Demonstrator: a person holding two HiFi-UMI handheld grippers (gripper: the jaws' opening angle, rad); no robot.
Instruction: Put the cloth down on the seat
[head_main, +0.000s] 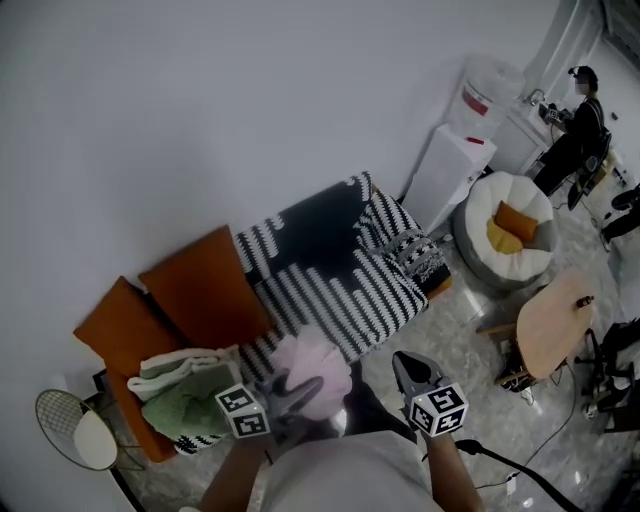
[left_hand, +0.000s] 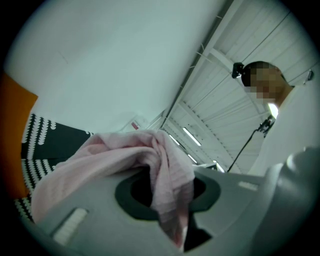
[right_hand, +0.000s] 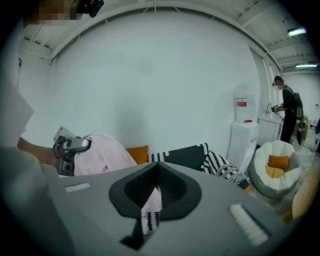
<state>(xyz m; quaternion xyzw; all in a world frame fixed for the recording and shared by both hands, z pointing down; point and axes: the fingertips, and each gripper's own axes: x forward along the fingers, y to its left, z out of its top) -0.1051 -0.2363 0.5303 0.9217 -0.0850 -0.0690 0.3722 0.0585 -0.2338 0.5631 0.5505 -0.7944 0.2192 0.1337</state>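
A pink cloth (head_main: 312, 358) hangs bunched over the front edge of the sofa seat (head_main: 350, 292), which is covered by a black-and-white striped blanket. My left gripper (head_main: 298, 388) is shut on the cloth. In the left gripper view, the cloth (left_hand: 150, 160) drapes over and between the jaws, which point up toward the wall and ceiling. My right gripper (head_main: 407, 364) sits to the right of the cloth and apart from it. Its jaws are shut with nothing in them. The right gripper view shows its tips (right_hand: 156, 167) meeting, with the cloth (right_hand: 102, 155) at the left.
Two orange cushions (head_main: 200, 295) lean on the sofa's left end, with green and white folded cloths (head_main: 185, 395) in front of them. A white beanbag (head_main: 512, 238), a round wooden table (head_main: 555, 325) and a water dispenser (head_main: 452, 170) stand to the right. A person (head_main: 578, 130) stands far back.
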